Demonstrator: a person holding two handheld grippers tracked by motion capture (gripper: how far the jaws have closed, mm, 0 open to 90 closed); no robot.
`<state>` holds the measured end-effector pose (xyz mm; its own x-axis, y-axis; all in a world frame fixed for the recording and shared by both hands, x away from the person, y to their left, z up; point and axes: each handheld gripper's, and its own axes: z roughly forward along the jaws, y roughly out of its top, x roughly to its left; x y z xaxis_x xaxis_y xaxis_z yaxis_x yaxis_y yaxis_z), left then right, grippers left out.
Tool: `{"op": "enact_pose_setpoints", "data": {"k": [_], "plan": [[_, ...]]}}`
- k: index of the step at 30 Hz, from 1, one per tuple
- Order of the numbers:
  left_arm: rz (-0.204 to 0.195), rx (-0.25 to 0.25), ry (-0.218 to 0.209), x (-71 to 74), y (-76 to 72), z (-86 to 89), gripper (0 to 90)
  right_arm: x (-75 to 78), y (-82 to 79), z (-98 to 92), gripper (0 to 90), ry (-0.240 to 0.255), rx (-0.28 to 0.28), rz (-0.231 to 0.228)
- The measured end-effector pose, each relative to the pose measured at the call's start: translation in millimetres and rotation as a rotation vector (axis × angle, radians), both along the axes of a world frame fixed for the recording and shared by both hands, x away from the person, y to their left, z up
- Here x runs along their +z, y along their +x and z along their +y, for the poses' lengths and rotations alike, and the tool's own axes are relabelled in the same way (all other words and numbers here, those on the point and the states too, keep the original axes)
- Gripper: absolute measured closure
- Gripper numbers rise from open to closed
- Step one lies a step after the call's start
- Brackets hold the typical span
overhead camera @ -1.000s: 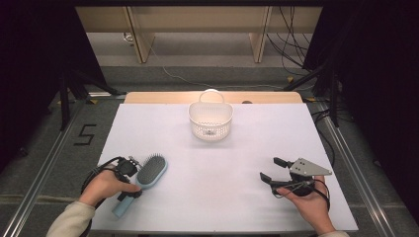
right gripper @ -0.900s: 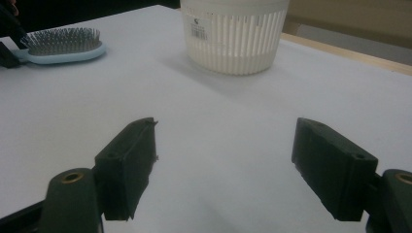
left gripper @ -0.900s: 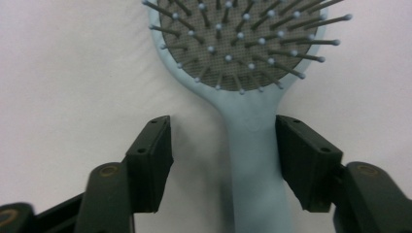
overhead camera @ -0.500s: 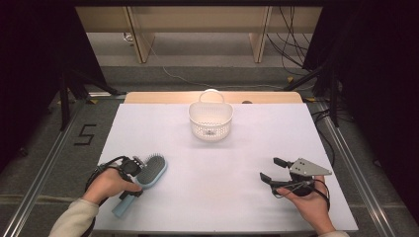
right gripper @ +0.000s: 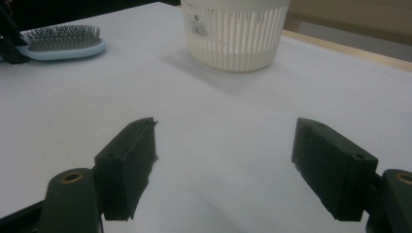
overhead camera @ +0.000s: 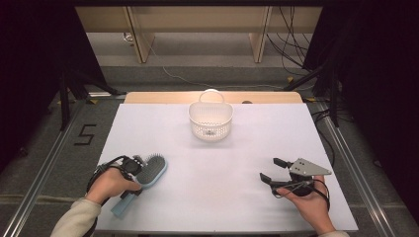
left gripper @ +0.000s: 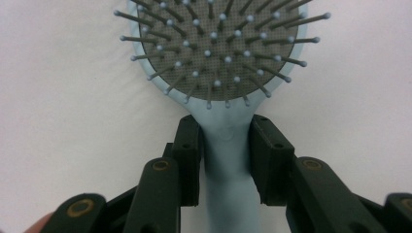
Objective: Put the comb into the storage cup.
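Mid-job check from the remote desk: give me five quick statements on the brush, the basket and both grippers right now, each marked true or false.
1. The left gripper has its jaws around the neck of the blue hairbrush. True.
2. The right gripper holds the hairbrush. False: its jaws stand wide apart with nothing between them.
3. The hairbrush lies bristles up on the white table. True.
4. The hairbrush is inside the white basket. False: it lies at the table's near left, far from the basket.
5. The basket stands at the far middle of the table. True.
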<state>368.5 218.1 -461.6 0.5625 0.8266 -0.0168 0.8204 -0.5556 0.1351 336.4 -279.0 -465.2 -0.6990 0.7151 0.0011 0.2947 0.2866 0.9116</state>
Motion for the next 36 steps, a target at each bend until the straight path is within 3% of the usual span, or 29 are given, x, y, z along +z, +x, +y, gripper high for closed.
{"op": "enact_pose_setpoints", "data": {"k": [13, 36], "plan": [[-0.014, 0.050, -0.012, -0.4, -1.6, 0.9, 69.6, 0.2, -0.4, 0.1, 24.9, 0.000, -0.002, 0.004], [-0.045, 0.039, -0.025, -0.5, -3.2, 1.8, 70.0, 0.6, -0.7, -0.5, 24.9, -0.001, -0.002, 0.004]]}}
